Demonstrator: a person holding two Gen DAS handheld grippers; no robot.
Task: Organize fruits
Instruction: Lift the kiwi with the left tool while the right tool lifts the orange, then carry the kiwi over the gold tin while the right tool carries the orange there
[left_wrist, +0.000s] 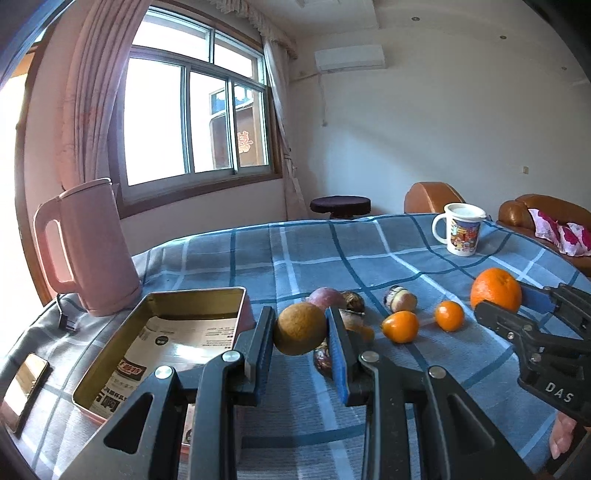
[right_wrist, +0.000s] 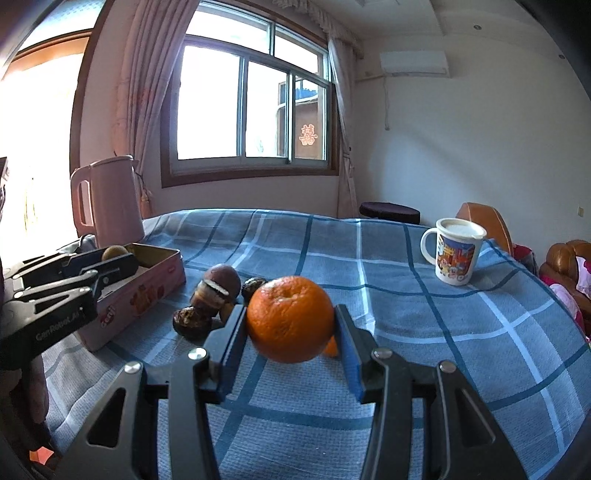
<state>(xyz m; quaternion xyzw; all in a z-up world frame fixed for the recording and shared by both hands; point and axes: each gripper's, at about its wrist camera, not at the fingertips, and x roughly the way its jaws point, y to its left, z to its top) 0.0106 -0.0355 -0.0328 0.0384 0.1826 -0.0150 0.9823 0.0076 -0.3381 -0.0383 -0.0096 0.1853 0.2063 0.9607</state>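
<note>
My left gripper (left_wrist: 300, 328) is shut on a brown round fruit (left_wrist: 300, 328) and holds it above the cloth, just right of an open pink tin box (left_wrist: 110, 354). My right gripper (right_wrist: 290, 319) is shut on a large orange (right_wrist: 290, 319), lifted off the table. In the left wrist view that orange (left_wrist: 495, 290) and the right gripper (left_wrist: 517, 306) are at the right. Two small mandarins (left_wrist: 400, 326) (left_wrist: 449, 315) and several dark purple fruits (left_wrist: 327, 297) lie on the cloth. The left gripper (right_wrist: 110, 258) shows over the tin (right_wrist: 140, 291) in the right wrist view.
A pink kettle (left_wrist: 86, 247) stands at the back left with its cord. A picture mug (left_wrist: 461, 229) stands at the back right. A gold flat object (left_wrist: 24, 391) lies left of the tin. The blue checked tablecloth (left_wrist: 369, 258) covers the round table; brown chairs stand behind.
</note>
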